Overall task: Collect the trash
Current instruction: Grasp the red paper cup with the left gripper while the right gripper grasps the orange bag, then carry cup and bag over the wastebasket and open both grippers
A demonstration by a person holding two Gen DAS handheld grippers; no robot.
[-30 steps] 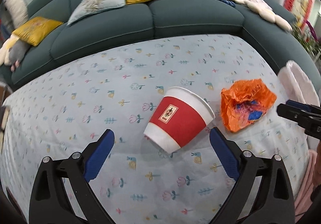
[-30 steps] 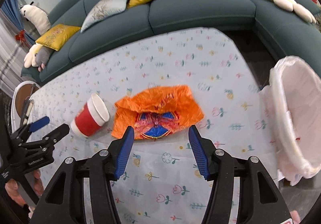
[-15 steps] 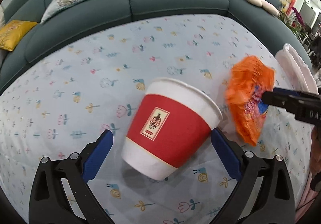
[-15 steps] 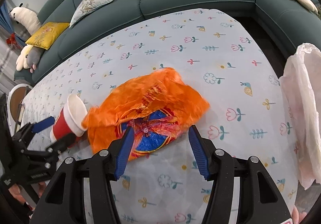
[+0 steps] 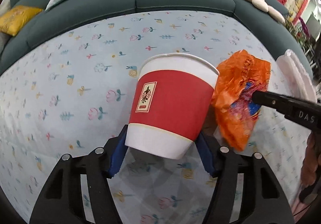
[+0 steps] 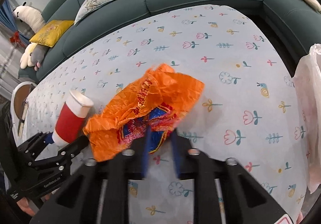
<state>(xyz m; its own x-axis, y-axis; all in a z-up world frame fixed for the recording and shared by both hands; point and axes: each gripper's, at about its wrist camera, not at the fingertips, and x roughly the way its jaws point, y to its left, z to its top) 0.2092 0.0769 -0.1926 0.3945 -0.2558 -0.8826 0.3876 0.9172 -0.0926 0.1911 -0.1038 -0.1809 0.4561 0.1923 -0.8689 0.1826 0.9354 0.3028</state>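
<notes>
Cup first — your left gripper has its blue pads pressed against both sides of the red-and-white paper cup, near the base, and the cup tilts over the floral tablecloth. Just to its right, touching the cup's rim, hangs the crumpled orange plastic bag. Your right gripper has its fingers drawn close together on the bag's lower edge — motion blur hides the exact contact. Farther right, the white-lined trash bin stands beside the table.
</notes>
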